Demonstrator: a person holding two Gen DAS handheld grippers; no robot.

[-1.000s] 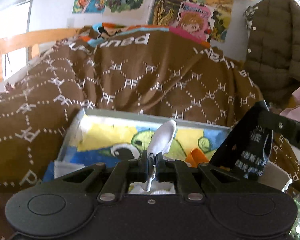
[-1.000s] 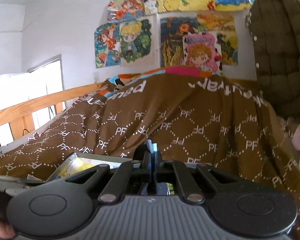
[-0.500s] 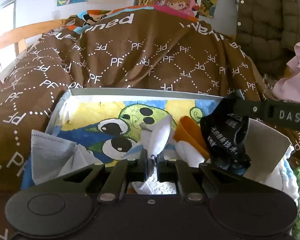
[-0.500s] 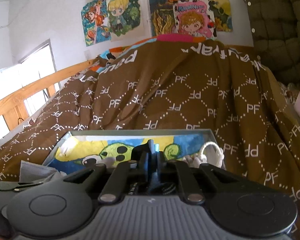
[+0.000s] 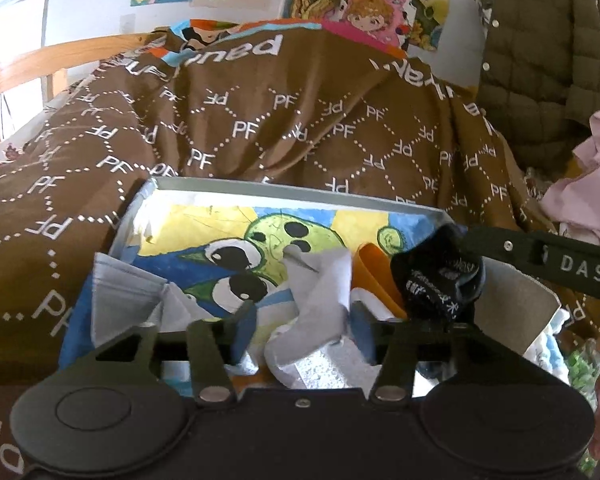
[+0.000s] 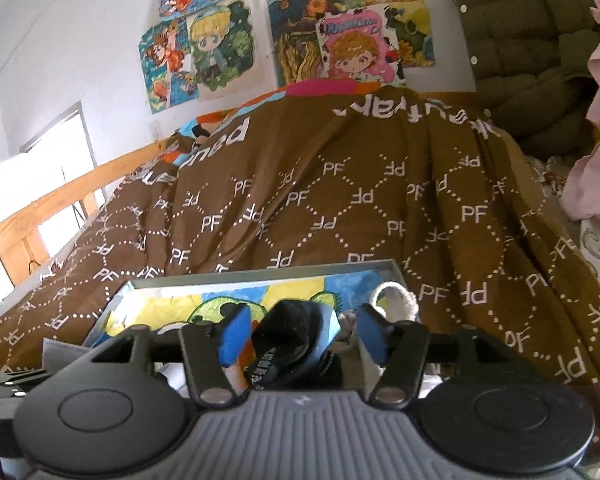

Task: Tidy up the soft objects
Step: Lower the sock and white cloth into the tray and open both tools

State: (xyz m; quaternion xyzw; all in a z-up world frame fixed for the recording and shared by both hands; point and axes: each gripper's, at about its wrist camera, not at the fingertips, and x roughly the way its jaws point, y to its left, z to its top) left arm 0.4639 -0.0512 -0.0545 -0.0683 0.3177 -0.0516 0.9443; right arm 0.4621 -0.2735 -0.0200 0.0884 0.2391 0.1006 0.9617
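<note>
A grey box (image 5: 284, 191) with a cartoon-painted floor lies on the brown bedspread. My left gripper (image 5: 303, 334) hangs over its near side, its jaws opening. A crumpled white sock (image 5: 320, 300) sits loose between the blue pads (image 5: 244, 332), which do not press on it. My right gripper (image 6: 303, 336) is also opening over the box. A black sock (image 6: 296, 340) lies between its pads, free of them. From the left wrist view, the black sock (image 5: 436, 276) rests under a right finger (image 5: 540, 256).
A grey face mask (image 5: 128, 300), an orange piece (image 5: 374, 268) and a rope loop (image 6: 396, 300) also lie in the box. A cardboard flap (image 5: 516, 308) stands at its right side. The brown bedspread (image 6: 340, 208) rises behind it. A quilted jacket (image 5: 540, 60) and pink cloth (image 5: 588, 184) are at the right.
Both grippers have gone from shut to open. The left has let go of the white sock and the right of the black sock; both socks now rest in the box.
</note>
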